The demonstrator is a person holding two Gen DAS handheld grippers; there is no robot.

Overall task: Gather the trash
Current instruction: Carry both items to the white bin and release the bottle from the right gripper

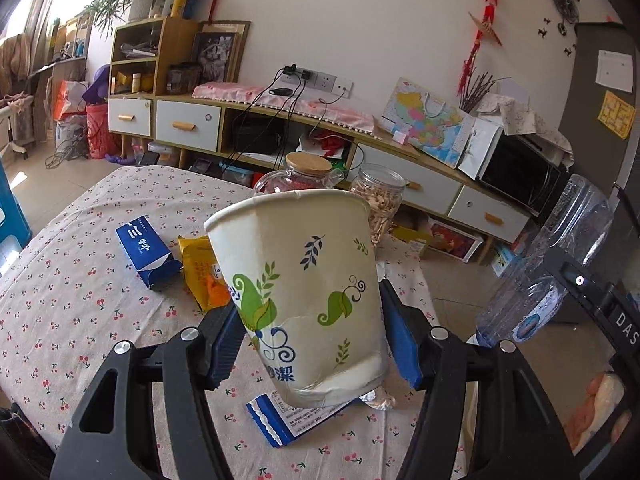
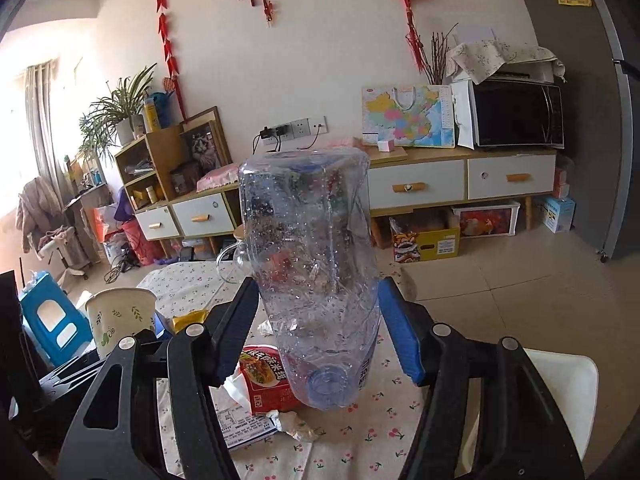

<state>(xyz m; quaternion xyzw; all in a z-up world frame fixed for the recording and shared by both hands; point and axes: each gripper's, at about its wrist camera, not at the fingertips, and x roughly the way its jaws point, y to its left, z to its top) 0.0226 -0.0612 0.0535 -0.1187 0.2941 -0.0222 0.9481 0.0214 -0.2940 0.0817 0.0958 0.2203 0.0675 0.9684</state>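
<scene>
My left gripper (image 1: 312, 344) is shut on a crumpled white paper cup (image 1: 304, 292) with green leaf prints, held above the table. My right gripper (image 2: 316, 332) is shut on a clear plastic water bottle (image 2: 312, 264), held upside down with its blue cap low; the bottle also shows in the left wrist view (image 1: 552, 272). The cup also shows in the right wrist view (image 2: 120, 316). On the cherry-print tablecloth (image 1: 80, 320) lie a blue carton (image 1: 144, 252), a yellow snack packet (image 1: 204, 272), a blue-white wrapper (image 1: 288, 416) and a red food packet (image 2: 268, 380).
A glass jug with wooden lid (image 1: 304, 172) and a jar of snacks (image 1: 380, 200) stand at the table's far edge. Crumpled tissue (image 2: 296, 424) lies near the red packet. A blue stool (image 2: 52, 320) stands left of the table. A low cabinet (image 2: 460, 184) lines the wall.
</scene>
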